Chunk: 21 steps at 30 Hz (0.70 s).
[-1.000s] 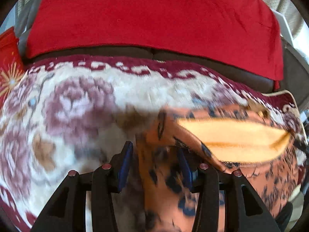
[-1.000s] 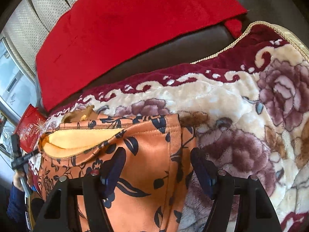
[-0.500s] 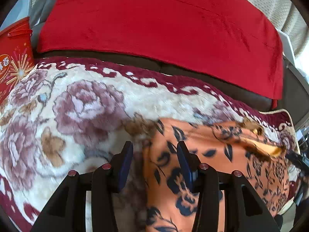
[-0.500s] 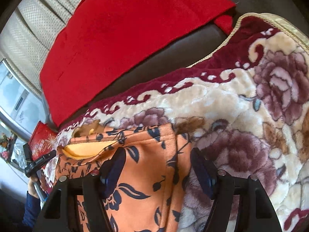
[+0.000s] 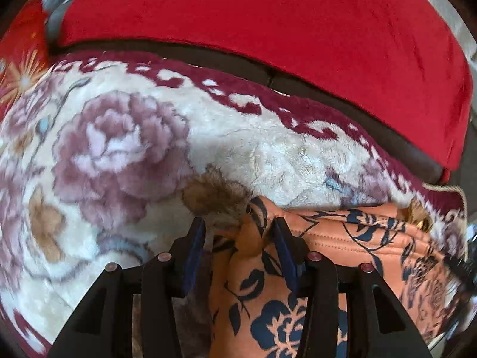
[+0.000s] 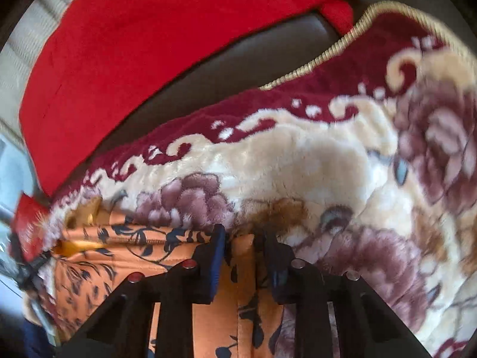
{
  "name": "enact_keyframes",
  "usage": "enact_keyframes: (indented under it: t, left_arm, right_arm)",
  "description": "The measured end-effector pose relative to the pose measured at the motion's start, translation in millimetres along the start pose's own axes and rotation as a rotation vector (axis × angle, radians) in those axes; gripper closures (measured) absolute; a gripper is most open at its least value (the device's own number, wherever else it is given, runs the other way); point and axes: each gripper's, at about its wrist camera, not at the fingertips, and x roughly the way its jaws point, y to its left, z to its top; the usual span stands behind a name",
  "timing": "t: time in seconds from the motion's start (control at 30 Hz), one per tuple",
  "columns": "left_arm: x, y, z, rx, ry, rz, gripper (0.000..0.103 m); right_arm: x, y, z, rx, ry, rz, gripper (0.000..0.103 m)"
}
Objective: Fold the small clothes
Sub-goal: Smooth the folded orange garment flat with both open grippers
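Note:
An orange garment with a dark blue flower print (image 5: 328, 253) lies on a floral plush blanket (image 5: 119, 155). In the left wrist view my left gripper (image 5: 238, 232) straddles the garment's upper left corner with its jaws parted, and the cloth bunches up between them. In the right wrist view the garment (image 6: 134, 250) stretches to the left, and my right gripper (image 6: 243, 240) has its jaws narrowed around the upper right corner, the fabric pinched between the blue pads.
The cream, maroon-bordered blanket (image 6: 313, 161) covers a dark sofa seat. A red cloth (image 5: 268, 24) drapes over the sofa back. A red patterned bag (image 5: 21, 59) stands at the far left.
Both grippers moved forward onto the garment's top corners. The right jaws narrowed onto the right corner. The waist opening that gaped yellow earlier now lies nearly flat.

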Motion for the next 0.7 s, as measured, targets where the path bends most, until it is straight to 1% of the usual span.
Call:
enact_keyframes:
  t: [0.07,0.13,0.2,0.23,0.3,0.4,0.47,0.53,0.57,0.63,0.7]
  left_arm:
    - [-14,-1,-9,0.037,-0.040,0.012,0.055]
    - [-32,-2,-21,0.080,-0.079,0.031,0.055]
    - [-51,0,-35,0.107,-0.118,0.022,0.055]
    - [-59,0,-40,0.116,-0.128,0.019,0.054]
    - [-74,0,-55,0.124,-0.158,0.006,0.049]
    - [-86,-4,-71,0.136,-0.172,-0.006,0.049]
    - [-90,-8,-81,0.145,-0.171,-0.021,0.048]
    - [-90,-13,-88,0.156,-0.158,-0.029,0.048]
    - [-90,-14,-91,0.157,-0.152,-0.030,0.048]
    - [-93,-18,-98,0.169,-0.144,-0.041,0.048]
    - [-97,-23,-102,0.178,-0.150,-0.051,0.048]
  right_arm:
    - [-7,5,-3,-0.034,-0.008,0.008,0.075]
    - [-19,5,-6,-0.034,-0.026,0.040,0.075]
    - [-37,-1,-11,-0.006,-0.071,0.063,0.073]
    - [-43,-4,-13,0.010,-0.078,0.076,0.073]
    - [-53,-11,-22,0.045,-0.071,0.132,0.073]
    - [-58,-9,-30,0.032,-0.055,0.154,0.073]
    - [-53,-6,-30,0.024,-0.041,0.150,0.073]
    - [-40,-4,-29,0.022,-0.002,0.125,0.073]
    - [-28,-4,-29,0.027,0.035,0.096,0.073]
    - [-22,-6,-29,0.046,0.029,0.089,0.073]
    - [-25,-2,-29,0.052,0.019,0.102,0.073]
